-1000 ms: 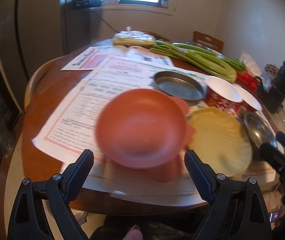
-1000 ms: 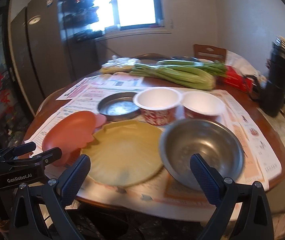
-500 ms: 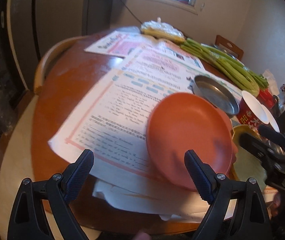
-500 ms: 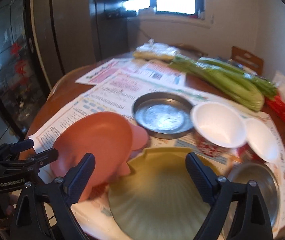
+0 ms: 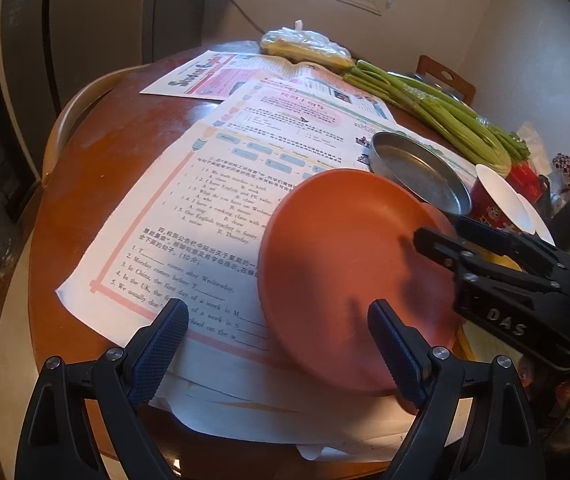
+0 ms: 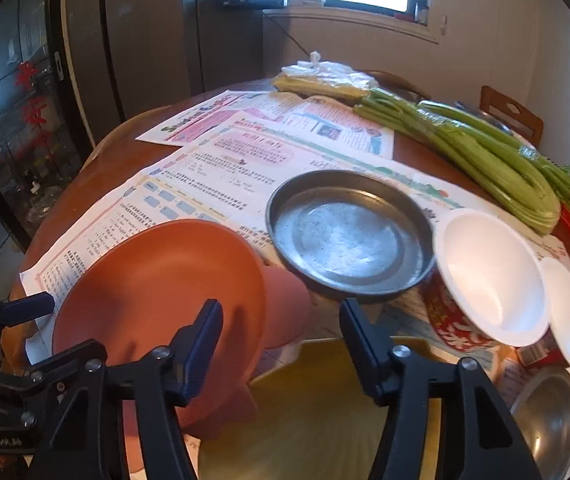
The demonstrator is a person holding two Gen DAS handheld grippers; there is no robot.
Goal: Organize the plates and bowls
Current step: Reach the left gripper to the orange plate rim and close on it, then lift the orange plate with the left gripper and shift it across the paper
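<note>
An orange plate (image 5: 349,272) lies tilted on a second orange piece (image 6: 285,308) at the table's near edge. My left gripper (image 5: 281,356) is open, its right finger over the plate's near rim. My right gripper (image 6: 281,344) is open, above the seam between the orange plate (image 6: 157,292) and a yellow scalloped plate (image 6: 317,412). It also shows in the left wrist view (image 5: 445,236), reaching over the orange plate's right rim. Beyond are a flat steel plate (image 6: 349,236), two white bowls with red outsides (image 6: 489,276) and a steel bowl (image 6: 549,408).
Printed paper sheets (image 5: 221,184) cover the round wooden table (image 5: 97,168). A bundle of green stalks (image 6: 473,148) and a plastic bag of yellow food (image 6: 325,80) lie at the far side. A wooden chair back (image 6: 509,116) stands behind.
Both grippers swung left. The right gripper moved from the steel bowl across the yellow plate to the orange plate's right edge, and its jaws narrowed. The orange plate now sits right of centre for the left gripper.
</note>
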